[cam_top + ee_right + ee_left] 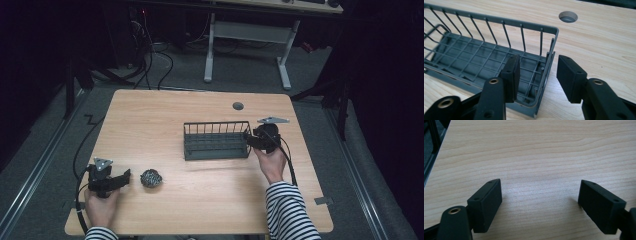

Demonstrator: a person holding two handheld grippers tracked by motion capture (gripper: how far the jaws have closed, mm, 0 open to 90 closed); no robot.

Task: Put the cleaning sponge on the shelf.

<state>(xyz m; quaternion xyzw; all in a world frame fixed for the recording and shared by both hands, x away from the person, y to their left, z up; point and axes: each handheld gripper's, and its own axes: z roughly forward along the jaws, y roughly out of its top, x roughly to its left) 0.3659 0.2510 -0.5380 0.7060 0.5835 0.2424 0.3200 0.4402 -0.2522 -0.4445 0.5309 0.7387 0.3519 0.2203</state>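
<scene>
The right gripper (537,77) is straddling the right end wall of the grey wire basket (216,140), which is standing on the desk (200,200) toward its right edge, midway between the near and far edges. In the right gripper view, one pad (511,75) is sitting inside the basket and the other pad (569,77) outside it. The jaws are standing apart with the end wall between them, not yet pressing on it. The step in hand is judged to be gripping this wall. The next move calls for closing squarely on the wire uprights before any pull or lift.

The left gripper (125,176) is resting near the desk's near left corner, jaws spread and holding nothing, with a steel-wool scouring ball (151,178) lying just beside its tips.
</scene>
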